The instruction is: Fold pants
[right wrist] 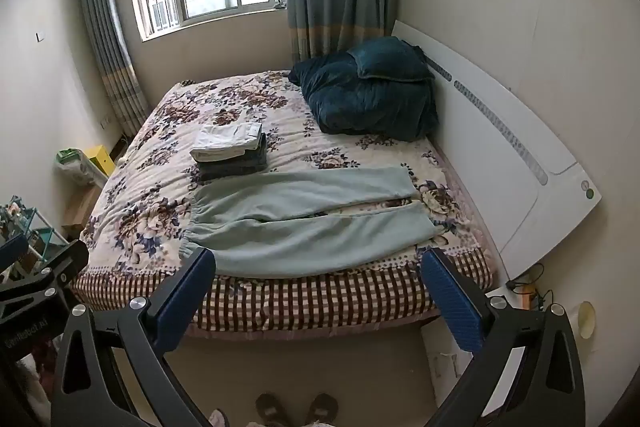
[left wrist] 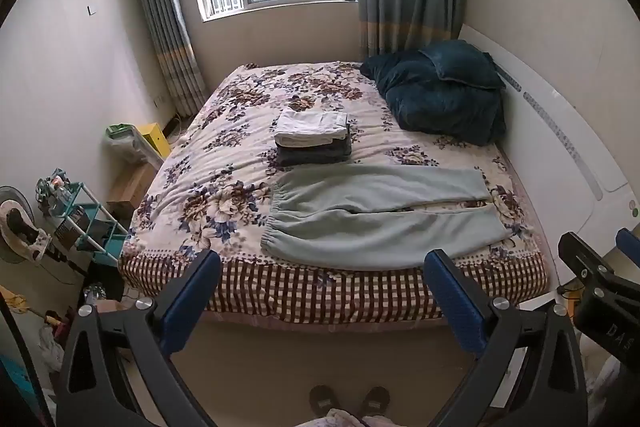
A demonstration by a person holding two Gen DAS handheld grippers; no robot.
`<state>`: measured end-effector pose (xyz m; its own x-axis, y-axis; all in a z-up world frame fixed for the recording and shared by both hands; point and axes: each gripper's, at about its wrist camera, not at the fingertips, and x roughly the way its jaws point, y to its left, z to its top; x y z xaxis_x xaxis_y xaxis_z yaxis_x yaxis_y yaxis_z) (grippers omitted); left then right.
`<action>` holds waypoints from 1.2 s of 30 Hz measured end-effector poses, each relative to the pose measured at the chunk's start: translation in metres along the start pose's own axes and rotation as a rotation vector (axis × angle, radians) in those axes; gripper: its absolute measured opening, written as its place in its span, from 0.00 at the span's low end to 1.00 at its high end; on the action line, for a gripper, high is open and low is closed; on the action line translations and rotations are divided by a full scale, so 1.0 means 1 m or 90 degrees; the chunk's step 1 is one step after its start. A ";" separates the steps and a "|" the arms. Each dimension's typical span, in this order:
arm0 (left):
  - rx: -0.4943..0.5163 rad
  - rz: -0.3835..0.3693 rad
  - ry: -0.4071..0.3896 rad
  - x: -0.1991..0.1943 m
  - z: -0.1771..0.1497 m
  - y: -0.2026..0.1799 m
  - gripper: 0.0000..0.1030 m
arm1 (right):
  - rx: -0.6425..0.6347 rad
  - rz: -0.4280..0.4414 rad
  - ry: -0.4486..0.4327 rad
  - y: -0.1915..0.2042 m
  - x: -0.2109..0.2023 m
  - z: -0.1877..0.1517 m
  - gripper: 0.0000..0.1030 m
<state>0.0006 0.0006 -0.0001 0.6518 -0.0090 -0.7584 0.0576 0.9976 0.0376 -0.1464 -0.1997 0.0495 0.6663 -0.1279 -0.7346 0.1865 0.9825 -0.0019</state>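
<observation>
A pair of light green pants [left wrist: 380,211] lies flat on the bed [left wrist: 224,155], close to the near edge. The stretchy waist is on the left and the two legs reach out to the right, toward the white headboard [left wrist: 560,147]. The legs lie side by side with a thin gap between them, and a bit of the near leg hangs just over the edge of the bed.

The left gripper [left wrist: 326,269] hangs in the air in front of the bed, tipped down. Its blue fingers [left wrist: 200,279] stand wide apart and hold nothing. The right gripper [right wrist: 320,267] does the same — wide and holding nothing — and its blue fingers [right wrist: 444,283] do not touch the pants.

Behind the pants sits a small stack of folded clothes [left wrist: 314,139], white on top and dark gray below. It is near the pants but not touching them. A dark blue pillow [left wrist: 460,63] rests on a bunched dark blue blanket [left wrist: 440,103] at the far right of the bed. Two slippers [left wrist: 348,401] show on the floor — right below the grippers.
</observation>
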 end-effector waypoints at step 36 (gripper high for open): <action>-0.009 0.006 -0.010 0.002 -0.003 -0.003 1.00 | -0.013 -0.004 0.010 0.004 0.002 -0.009 1.00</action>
<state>-0.0010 -0.0021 -0.0036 0.6641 -0.0005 -0.7477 0.0410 0.9985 0.0358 -0.1509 -0.1949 0.0422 0.6536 -0.1315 -0.7453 0.1750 0.9844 -0.0202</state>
